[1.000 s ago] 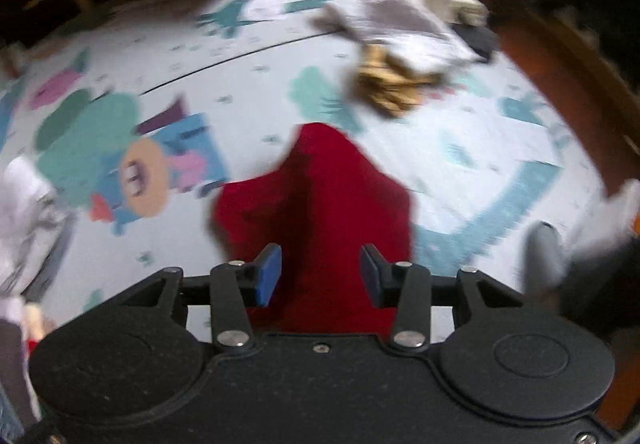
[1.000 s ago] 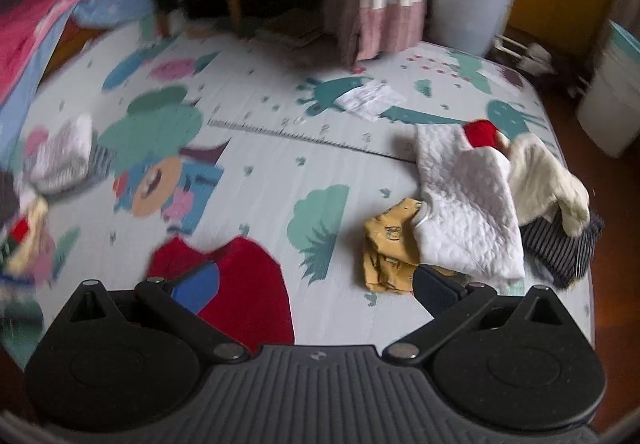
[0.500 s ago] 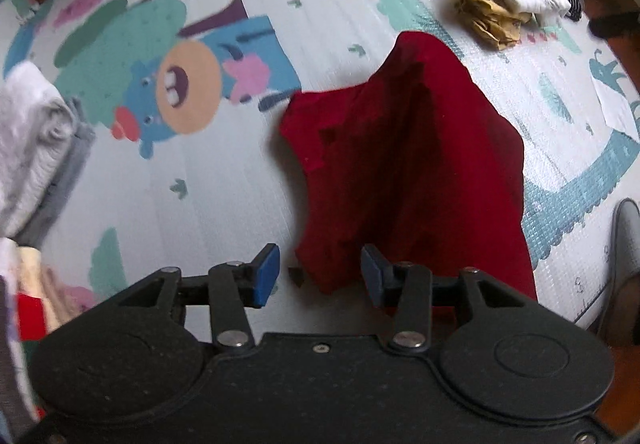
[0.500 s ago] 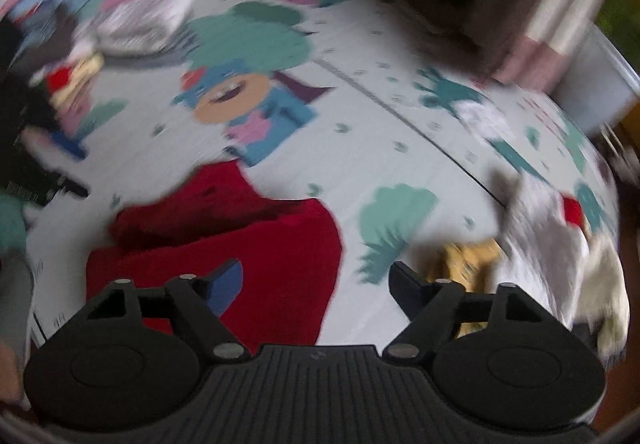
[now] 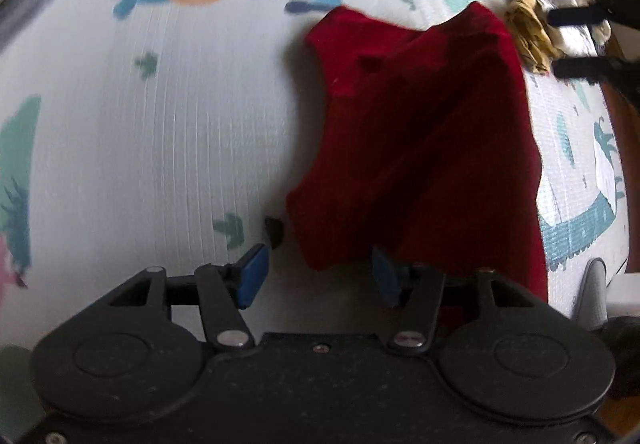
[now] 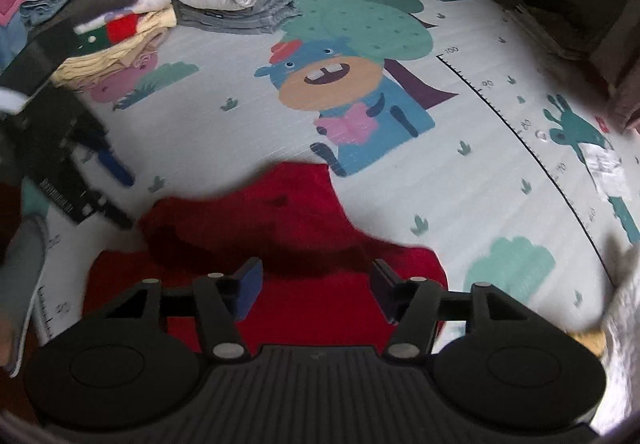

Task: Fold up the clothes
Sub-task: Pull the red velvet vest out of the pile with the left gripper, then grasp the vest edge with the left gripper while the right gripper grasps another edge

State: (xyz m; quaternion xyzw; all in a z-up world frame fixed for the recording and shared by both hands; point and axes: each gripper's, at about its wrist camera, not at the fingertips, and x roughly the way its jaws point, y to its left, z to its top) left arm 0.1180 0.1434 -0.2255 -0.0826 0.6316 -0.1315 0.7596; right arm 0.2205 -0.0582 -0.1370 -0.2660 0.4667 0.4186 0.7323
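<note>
Figure: both wrist views at one moment. The red garment [image 5: 420, 132] lay crumpled on the play mat [image 5: 160, 132], partly doubled over itself, one lobe raised in a soft ridge [image 6: 256, 220] across the flatter layer beneath. I held the left gripper [image 5: 316, 272] low at its near edge, fingers [image 5: 252, 276] spread, one blue pad over bare mat and the other at the cloth's hem; nothing was pinched. The right gripper [image 6: 316, 288] hovered over the opposite side, fingers likewise spread and empty. Folded stacks [image 6: 232, 0] sat well apart at the far left of the right view; an unsorted heap [image 5: 532, 4] lay beyond the garment in the left view.

Risks, as I judged them: closing the left fingers where they stood might catch only one layer, or none, since the hem lay just at the inner pad. The ridge could hide a second thickness, so a lift might drag the garment into a bunch rather than open it. A small dark speck [image 5: 274, 230] beside the hem could be trapped in a fold.
</note>
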